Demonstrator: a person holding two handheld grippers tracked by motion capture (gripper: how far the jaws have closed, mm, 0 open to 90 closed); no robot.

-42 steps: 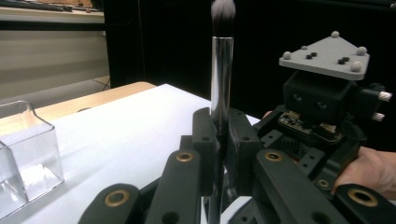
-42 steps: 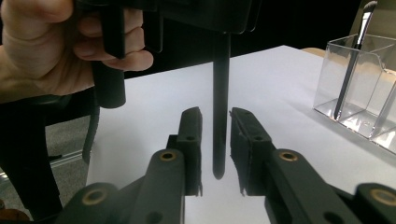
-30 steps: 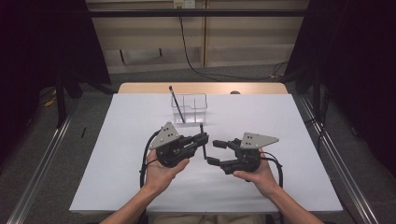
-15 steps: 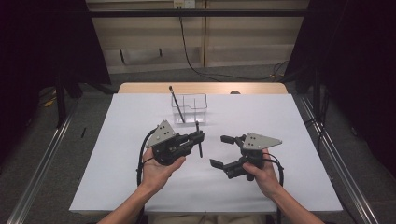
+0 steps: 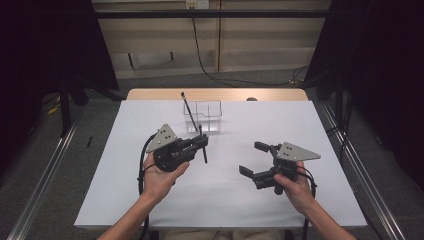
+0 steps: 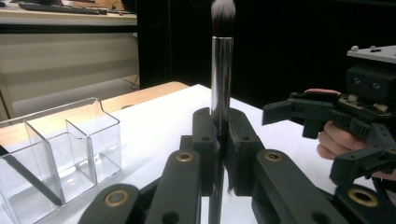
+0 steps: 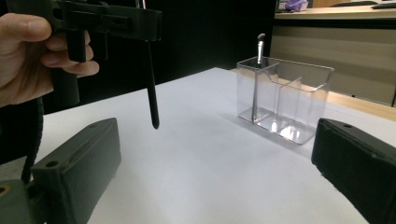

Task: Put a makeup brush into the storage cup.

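Note:
My left gripper [image 5: 202, 143] is shut on a makeup brush [image 5: 204, 151] and holds it upright above the white table [image 5: 150, 200]. In the left gripper view the jaws [image 6: 220, 125] clamp the brush below its silver ferrule [image 6: 221, 70], bristles up. The black handle [image 7: 152, 93] hangs down clear of the table. My right gripper [image 5: 252, 158] is off to the right of the brush. Its jaws [image 7: 215, 163] have just been opening and stand wide apart with nothing between them. A clear organizer [image 5: 206, 117] behind the left gripper holds another brush [image 5: 187, 106].
The organizer [image 6: 60, 144] has several compartments, and its brush [image 7: 257, 70] leans in the left one. A wooden edge [image 5: 215, 94] runs along the table's far side. Metal rails [image 5: 45, 175] flank the table on the floor.
My right gripper has drawn back to the right, away from the brush, and its jaws have opened wider. The left gripper with the brush has shifted slightly left.

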